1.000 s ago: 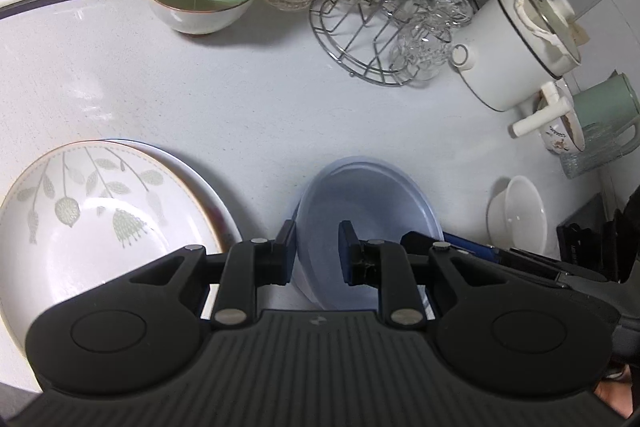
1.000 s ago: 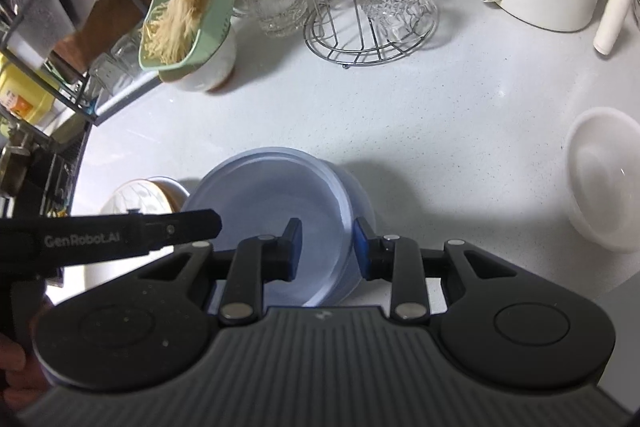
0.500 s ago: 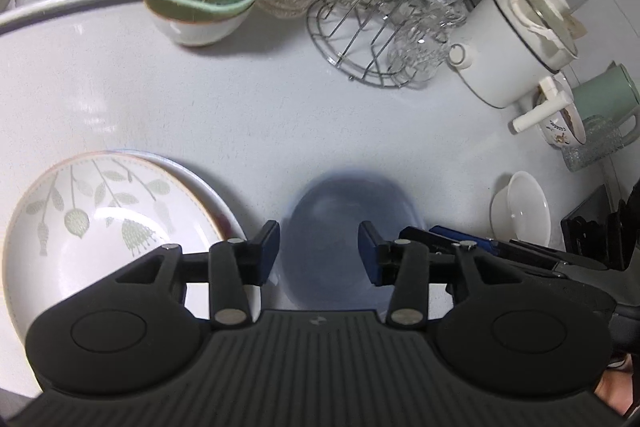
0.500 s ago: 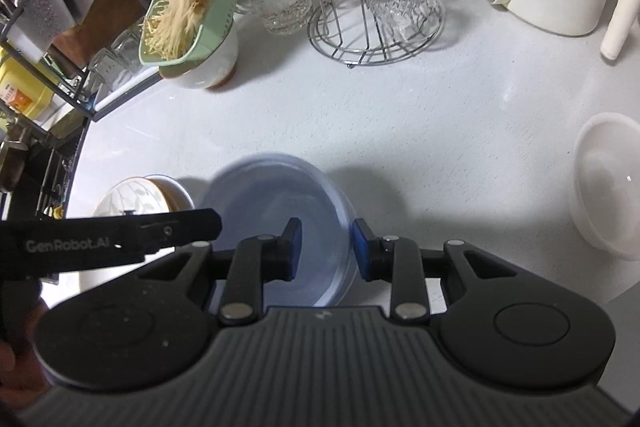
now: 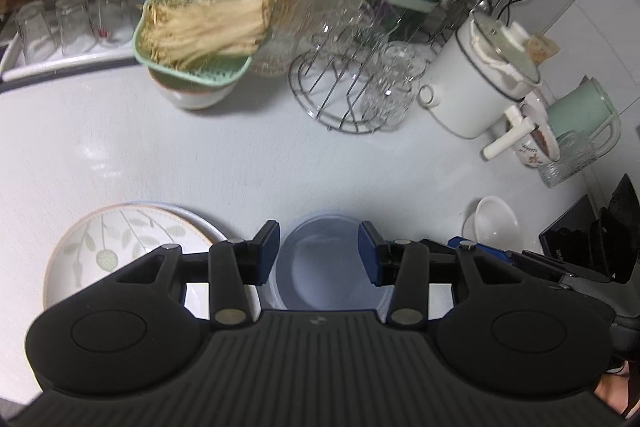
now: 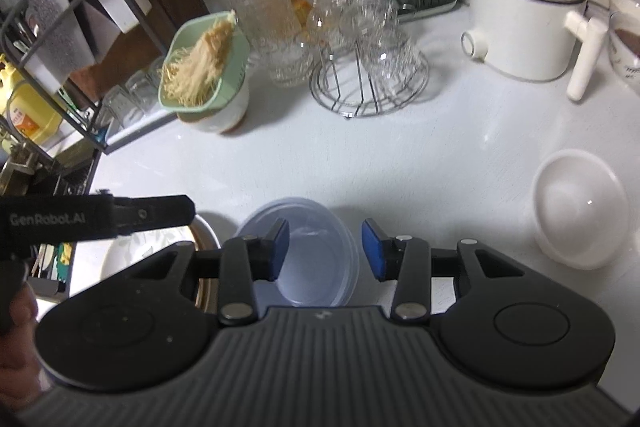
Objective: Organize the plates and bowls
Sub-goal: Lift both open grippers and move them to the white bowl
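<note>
Bowl [image 5: 324, 267], blue plastic, sits on white worktop [image 5: 240, 163] just right of leaf-print plate [image 5: 120, 243]. Left tool [image 5: 319, 253] hovers over it, pads apart w/ nothing gripped. Right tool [image 6: 325, 249] likewise above bowl, jaws just been opening, nothing between them. White bowl [image 6: 580, 207] well to the right; glass rack [image 6: 368, 79] at back.

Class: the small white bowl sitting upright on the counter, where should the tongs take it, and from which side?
Grip the small white bowl by its thin rim, one finger inside and one outside, coming from above. It sits mouth-up, and its sloped, smooth wall offers no other hold.
</note>
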